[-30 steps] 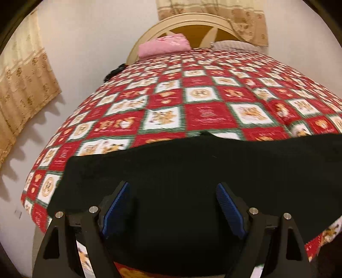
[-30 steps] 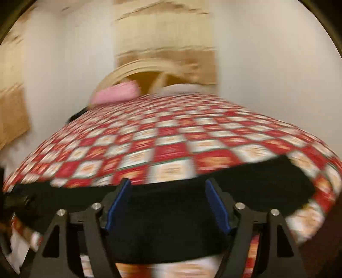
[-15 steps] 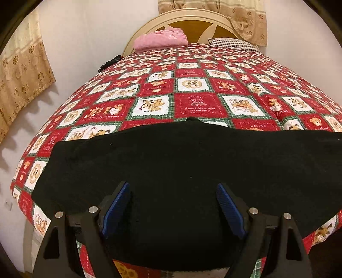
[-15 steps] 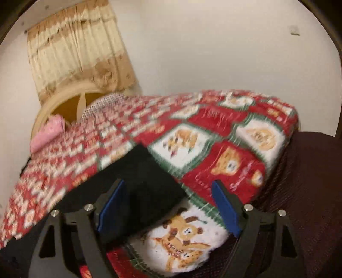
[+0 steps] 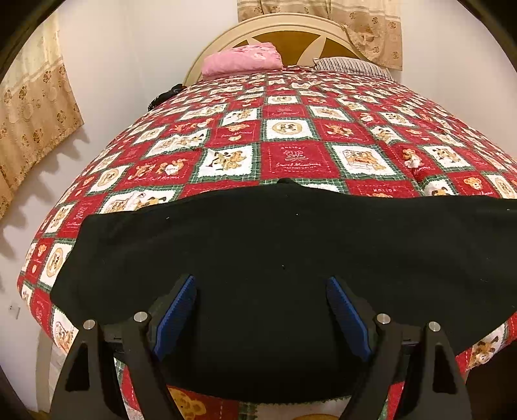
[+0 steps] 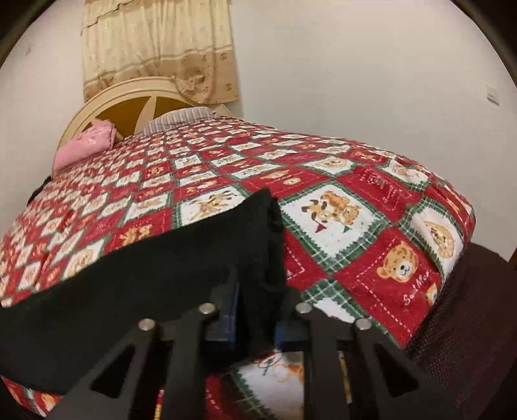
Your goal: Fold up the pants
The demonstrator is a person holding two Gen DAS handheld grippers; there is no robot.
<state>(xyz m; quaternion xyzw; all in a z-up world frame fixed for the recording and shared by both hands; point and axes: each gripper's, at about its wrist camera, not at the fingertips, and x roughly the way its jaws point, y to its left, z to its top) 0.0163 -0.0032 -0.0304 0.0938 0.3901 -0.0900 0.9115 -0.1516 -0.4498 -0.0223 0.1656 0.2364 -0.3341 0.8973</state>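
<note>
Black pants (image 5: pixel 258 245) lie flat across the near end of a bed with a red, white and green bear-patterned quilt (image 5: pixel 290 129). My left gripper (image 5: pixel 260 303) is open and hovers over the middle of the pants near the bed's front edge, holding nothing. In the right wrist view the pants (image 6: pixel 145 274) run off to the left. My right gripper (image 6: pixel 258 310) is shut on the pants' right end, and the cloth edge rises between its blue pads.
A pink pillow (image 5: pixel 240 59) and a striped pillow (image 5: pixel 352 64) lie at the cream headboard (image 5: pixel 284 29). Beige curtains (image 6: pixel 158 48) hang behind. A dark object (image 5: pixel 164 95) sits at the far left bed edge. A dark brown surface (image 6: pixel 468 323) lies beyond the bed's right corner.
My right gripper swung to the pants' right end and closed on it. My left gripper stayed open and drew slightly back over the pants.
</note>
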